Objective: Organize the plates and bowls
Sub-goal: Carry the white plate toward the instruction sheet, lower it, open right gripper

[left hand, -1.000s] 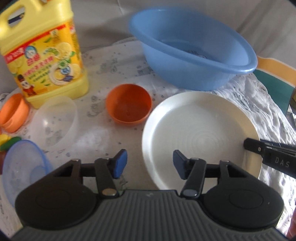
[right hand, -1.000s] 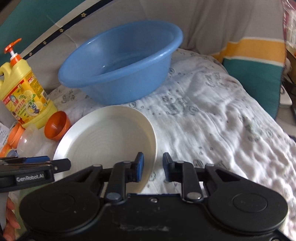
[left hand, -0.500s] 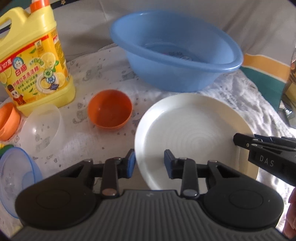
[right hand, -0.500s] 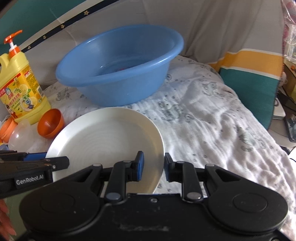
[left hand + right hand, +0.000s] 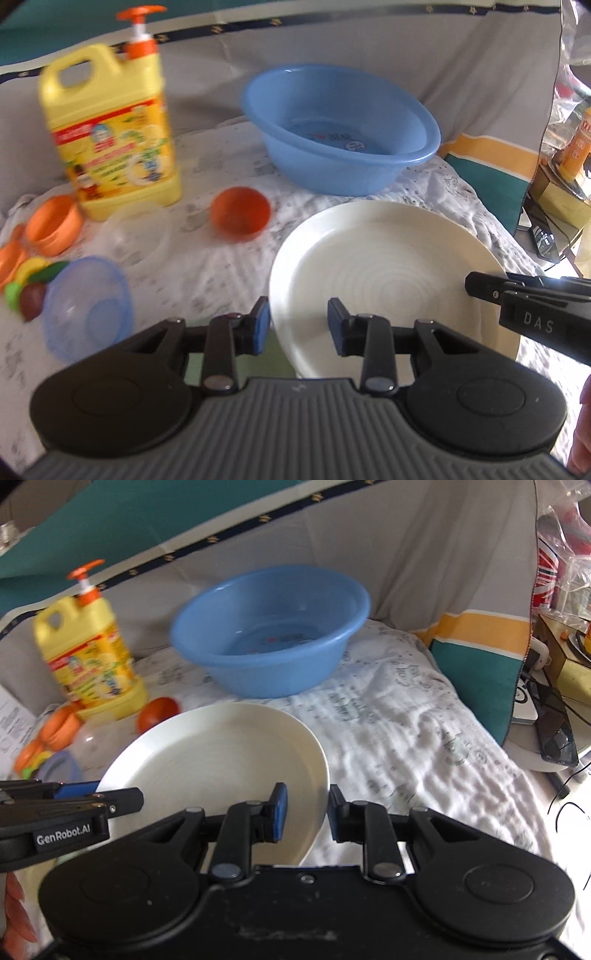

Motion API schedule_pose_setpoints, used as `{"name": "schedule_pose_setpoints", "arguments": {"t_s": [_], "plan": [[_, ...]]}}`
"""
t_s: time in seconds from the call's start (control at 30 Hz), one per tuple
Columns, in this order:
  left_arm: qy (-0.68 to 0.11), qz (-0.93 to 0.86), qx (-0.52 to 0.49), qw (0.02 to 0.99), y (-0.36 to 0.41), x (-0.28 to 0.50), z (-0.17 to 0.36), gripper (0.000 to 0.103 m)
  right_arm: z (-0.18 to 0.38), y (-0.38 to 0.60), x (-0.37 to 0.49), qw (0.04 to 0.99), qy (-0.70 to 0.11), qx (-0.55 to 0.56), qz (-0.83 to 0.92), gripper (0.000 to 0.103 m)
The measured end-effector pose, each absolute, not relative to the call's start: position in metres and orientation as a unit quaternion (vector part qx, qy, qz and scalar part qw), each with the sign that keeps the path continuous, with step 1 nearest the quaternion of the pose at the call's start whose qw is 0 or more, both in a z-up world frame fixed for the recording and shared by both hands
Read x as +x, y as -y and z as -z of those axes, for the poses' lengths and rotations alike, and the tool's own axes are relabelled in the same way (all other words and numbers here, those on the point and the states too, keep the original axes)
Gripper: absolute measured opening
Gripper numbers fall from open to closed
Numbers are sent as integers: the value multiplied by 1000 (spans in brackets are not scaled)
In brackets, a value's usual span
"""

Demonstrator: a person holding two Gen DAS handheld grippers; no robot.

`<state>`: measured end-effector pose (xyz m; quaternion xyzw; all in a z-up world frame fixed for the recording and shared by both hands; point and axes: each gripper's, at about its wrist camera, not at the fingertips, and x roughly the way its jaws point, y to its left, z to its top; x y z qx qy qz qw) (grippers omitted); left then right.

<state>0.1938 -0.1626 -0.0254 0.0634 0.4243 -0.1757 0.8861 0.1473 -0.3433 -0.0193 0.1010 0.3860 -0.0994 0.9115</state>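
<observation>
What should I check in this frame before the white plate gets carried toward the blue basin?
1. Left gripper on the white plate: fingers straddle its near-left rim, ok.
2. Right gripper on the plate's opposite rim: straddles it, ok.
3. Firmness of both grips: pad contact not visible, cannot tell.
4. Plate lifted off the white cloth: it appears tilted and raised, but cannot tell for certain.
5. Blue basin free to receive it: no dishes show inside, ok.
6. Path past the orange bowl and yellow detergent bottle: both lie left of the plate, ok.

Home — cloth-covered bed [image 5: 406,716], dish soap [image 5: 114,136]
</observation>
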Motion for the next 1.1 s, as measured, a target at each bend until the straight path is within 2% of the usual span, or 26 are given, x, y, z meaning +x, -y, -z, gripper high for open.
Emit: {"name": "schedule_pose_setpoints", "arguments": {"t_s": [0.57, 0.8, 1.1], "plan": [[-412, 75, 5, 908, 0, 80, -16, 33, -17, 189, 73, 912, -403, 71, -12, 23], [-408, 14, -14, 913, -68, 33, -17, 38, -20, 115, 52, 903, -422, 37, -72, 23], [-413, -39, -57, 908, -144, -18, -4, 38, -13, 25, 23, 887, -442, -10, -132, 23]]}}
